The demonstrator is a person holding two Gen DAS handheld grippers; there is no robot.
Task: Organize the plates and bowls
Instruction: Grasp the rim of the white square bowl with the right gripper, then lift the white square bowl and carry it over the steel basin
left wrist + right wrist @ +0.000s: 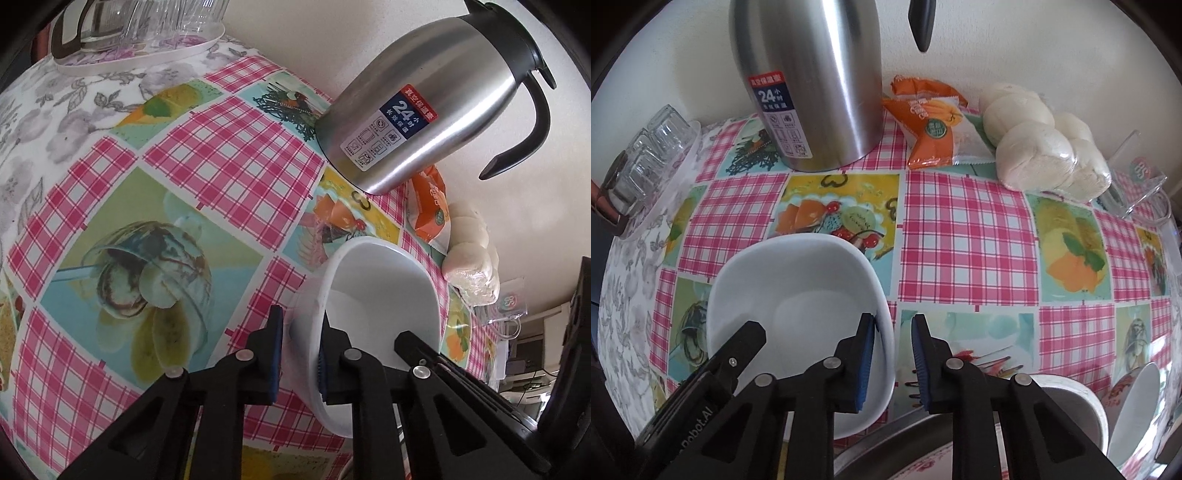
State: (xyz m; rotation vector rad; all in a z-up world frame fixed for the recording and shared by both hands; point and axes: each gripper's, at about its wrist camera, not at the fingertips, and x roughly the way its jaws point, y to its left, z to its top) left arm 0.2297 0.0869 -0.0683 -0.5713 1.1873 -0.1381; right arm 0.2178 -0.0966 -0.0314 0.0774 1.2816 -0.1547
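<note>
Bowl rim is straddled by both grippers: in the left wrist view, the white bowl's near wall is seen between the blue-padded fingers of the left gripper, one finger inside and one outside, with a gap visible on the outer side, so a firm clamp cannot be confirmed. In the right wrist view, the right gripper is held with fingers apart, its left finger just inside the bowl's right rim and its right finger outside over the checked tablecloth. Beyond the fingertips, a steel thermos jug, an orange snack packet and bagged buns are seen by the wall.
</note>
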